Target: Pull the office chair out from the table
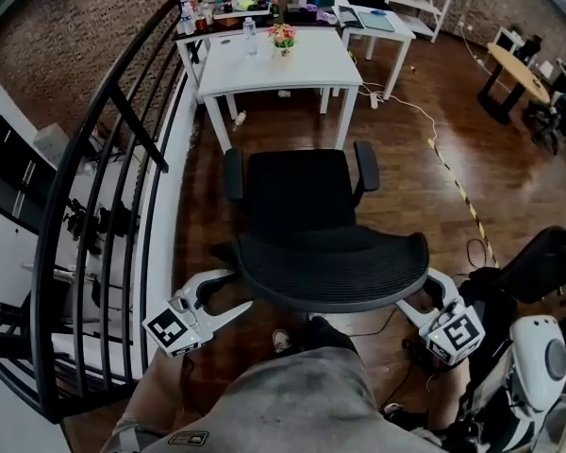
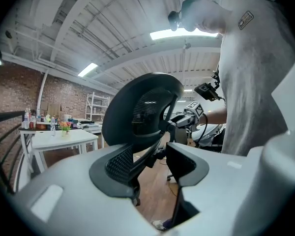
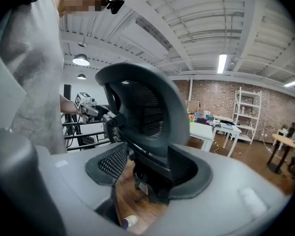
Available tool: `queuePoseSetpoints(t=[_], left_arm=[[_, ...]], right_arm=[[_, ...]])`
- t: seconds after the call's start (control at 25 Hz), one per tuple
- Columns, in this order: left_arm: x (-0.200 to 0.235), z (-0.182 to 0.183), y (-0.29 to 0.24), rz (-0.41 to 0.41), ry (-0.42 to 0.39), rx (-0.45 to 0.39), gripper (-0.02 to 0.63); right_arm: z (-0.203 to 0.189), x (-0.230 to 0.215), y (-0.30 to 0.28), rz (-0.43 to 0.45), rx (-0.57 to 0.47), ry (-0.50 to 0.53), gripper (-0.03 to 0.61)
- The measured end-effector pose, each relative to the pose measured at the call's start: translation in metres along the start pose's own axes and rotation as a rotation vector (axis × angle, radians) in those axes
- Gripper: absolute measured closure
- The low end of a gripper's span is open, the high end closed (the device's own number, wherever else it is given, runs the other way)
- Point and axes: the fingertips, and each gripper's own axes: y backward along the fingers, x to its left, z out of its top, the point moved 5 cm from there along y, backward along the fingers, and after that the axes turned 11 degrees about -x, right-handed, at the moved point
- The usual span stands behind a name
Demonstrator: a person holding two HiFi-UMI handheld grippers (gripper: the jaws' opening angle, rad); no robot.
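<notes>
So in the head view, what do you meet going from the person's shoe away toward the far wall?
shoe → chair back → chair seat → white table → flowers

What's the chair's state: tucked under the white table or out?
Out. In the head view the office chair stands on open wood floor, with a strip of floor between its seat and the white table's near legs.

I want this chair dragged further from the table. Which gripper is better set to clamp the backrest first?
Right, narrowly. The right gripper has the backrest frame centred deep between its open jaws; the left gripper, also open, seems to have only the rim, off toward one pad.
</notes>
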Motion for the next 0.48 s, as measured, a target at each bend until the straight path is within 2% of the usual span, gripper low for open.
queuePoseSetpoints(t=[0.28,0.44,0.48], left_arm=[[-0.042,-0.012,-0.010,-0.119,0.054,-0.006,0.577],[-0.061,-0.018,-0.015,-0.147,0.084,-0.004,0.607],[-0.067,-0.020,-0.017,-0.151,0.091,-0.004,0.614]], right_arm=[[-0.004,0.066,-0.022,0.182,0.010,-0.015,0.440],[-0.001,0.094,-0.034,0.279,-0.006,-0.029,0.473],[-0.001,0.100,-0.034,0.298,-0.012,-0.035,0.497]])
